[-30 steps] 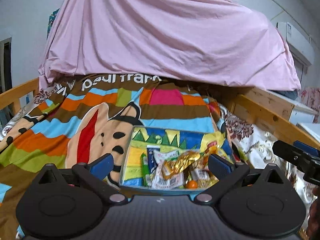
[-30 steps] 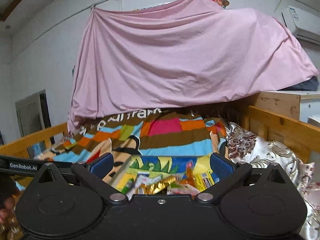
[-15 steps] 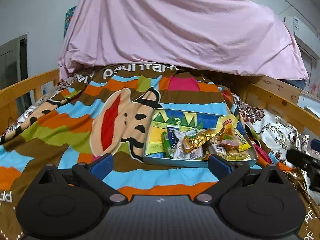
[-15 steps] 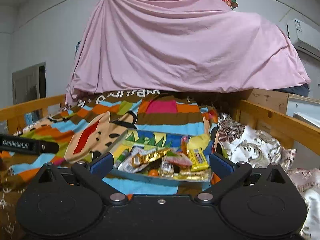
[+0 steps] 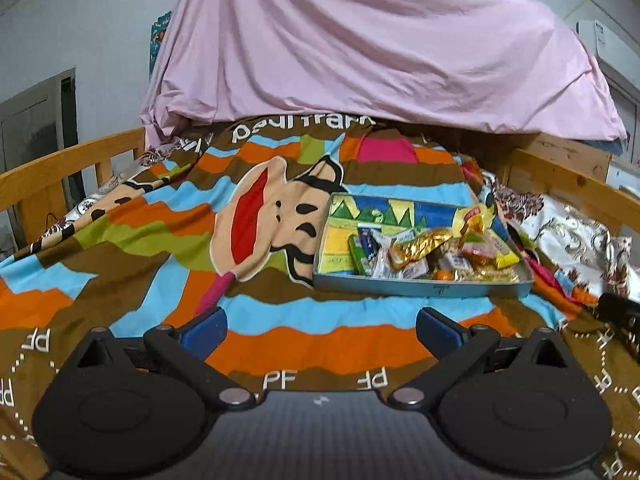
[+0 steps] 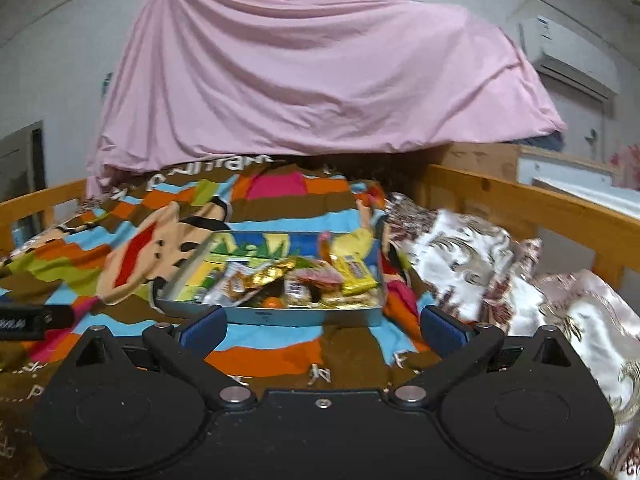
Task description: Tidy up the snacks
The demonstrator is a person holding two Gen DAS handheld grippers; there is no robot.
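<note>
Snacks (image 5: 432,252) heaped in a tray (image 5: 420,286) on the striped blanket (image 5: 160,240).
Left gripper (image 5: 322,326) and right gripper (image 6: 322,326) hover near the tray, fingers spread wide, holding nothing; tray sits centre-right in the left view.

- A bed with a wooden frame (image 5: 68,160) carries everything.
- A striped cartoon blanket (image 5: 168,240) covers most of the bed, reaching the near edge.
- A shallow tray (image 5: 420,286) lies flat on the blanket, right of centre, heaped with snack packets (image 5: 424,246).
- A floral satin quilt (image 6: 472,256) lies bunched along the right side, beside the tray.
- A pink sheet (image 5: 360,48) drapes over the far end.
</note>
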